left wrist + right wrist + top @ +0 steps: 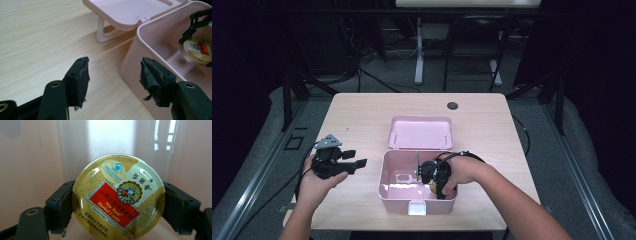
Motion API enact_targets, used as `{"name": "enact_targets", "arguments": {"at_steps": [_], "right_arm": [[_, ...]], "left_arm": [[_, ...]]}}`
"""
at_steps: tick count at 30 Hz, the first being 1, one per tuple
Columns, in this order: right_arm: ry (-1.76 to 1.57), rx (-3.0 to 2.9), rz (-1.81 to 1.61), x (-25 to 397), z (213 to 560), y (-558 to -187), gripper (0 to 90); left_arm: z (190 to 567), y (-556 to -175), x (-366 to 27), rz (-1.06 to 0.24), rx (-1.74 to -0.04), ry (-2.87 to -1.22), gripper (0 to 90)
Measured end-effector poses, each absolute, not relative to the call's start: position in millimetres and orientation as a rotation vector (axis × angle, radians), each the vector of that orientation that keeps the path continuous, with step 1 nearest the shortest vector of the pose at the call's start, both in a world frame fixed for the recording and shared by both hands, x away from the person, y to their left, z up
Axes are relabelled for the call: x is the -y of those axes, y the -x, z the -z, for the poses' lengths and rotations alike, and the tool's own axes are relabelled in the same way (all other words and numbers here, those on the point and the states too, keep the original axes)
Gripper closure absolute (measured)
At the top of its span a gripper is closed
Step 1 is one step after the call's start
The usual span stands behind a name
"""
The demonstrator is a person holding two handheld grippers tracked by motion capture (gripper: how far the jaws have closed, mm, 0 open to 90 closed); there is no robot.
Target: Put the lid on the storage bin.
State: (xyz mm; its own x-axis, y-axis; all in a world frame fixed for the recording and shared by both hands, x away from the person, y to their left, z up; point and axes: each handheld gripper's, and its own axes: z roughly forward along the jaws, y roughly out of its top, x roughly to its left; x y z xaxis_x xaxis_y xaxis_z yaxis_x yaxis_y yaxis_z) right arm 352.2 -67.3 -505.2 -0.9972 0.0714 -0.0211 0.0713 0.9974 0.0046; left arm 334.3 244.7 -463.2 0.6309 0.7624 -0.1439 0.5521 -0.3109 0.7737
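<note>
Right now, right claw (117,202) pinches round candy tin (118,198) by its edges, down inside open pink box (387,190) on tabletop (362,107). Likely placing step; next calls for release onto box floor. Left claw (113,75) spread, idle beside box.

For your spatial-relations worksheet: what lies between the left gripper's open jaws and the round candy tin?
In the left gripper view, the pink box's near wall stands between the left gripper and the candy tin, held inside it by the right gripper.
</note>
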Motion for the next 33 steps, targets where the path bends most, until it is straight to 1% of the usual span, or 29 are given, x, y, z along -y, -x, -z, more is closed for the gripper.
{"name": "enact_targets", "arguments": {"at_steps": [33], "right_arm": [[-0.121, -3.114, 0.009, 66.5, 514.0, -355.3, 19.2]], "left_arm": [[463.3, -334.7, -244.7, -0.308, -1.022, -2.015, 39.8]]}}
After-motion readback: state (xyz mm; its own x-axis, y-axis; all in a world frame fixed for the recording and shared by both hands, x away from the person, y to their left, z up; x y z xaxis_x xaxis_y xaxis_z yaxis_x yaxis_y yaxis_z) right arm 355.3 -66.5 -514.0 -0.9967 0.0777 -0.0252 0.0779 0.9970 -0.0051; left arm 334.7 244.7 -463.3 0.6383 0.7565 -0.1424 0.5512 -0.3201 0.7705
